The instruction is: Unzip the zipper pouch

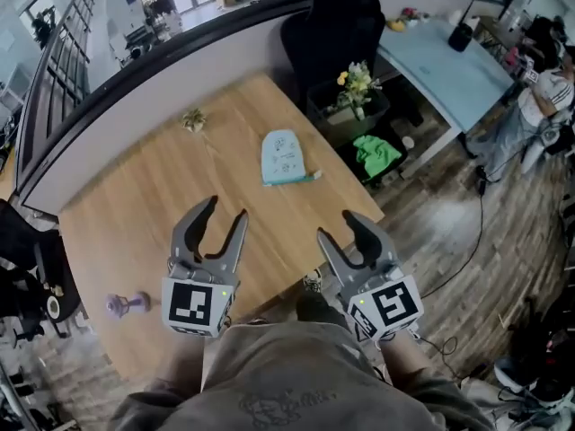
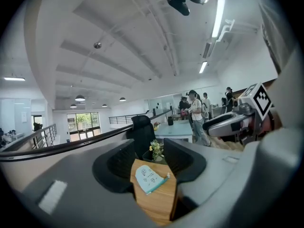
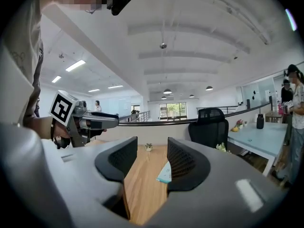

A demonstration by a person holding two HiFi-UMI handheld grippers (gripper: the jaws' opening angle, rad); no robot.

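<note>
A light blue zipper pouch (image 1: pixel 284 157) lies flat on the wooden table (image 1: pixel 135 205), toward its far right side, with a teal zipper edge along its near end. The pouch (image 2: pixel 150 178) shows between the left jaws, well ahead of them. In the right gripper view the pouch (image 3: pixel 165 173) is partly hidden behind the right-hand jaw. My left gripper (image 1: pixel 216 218) hovers open over the table's near part. My right gripper (image 1: pixel 341 229) is open near the table's right front edge. Both are empty and well short of the pouch.
A small dried plant ornament (image 1: pixel 193 119) sits at the table's far side and a purple object (image 1: pixel 126 304) near the left front corner. A black office chair (image 1: pixel 334 34) and a bin with flowers (image 1: pixel 358 88) stand beyond the right edge. People stand at a desk (image 1: pixel 458 70) at the right.
</note>
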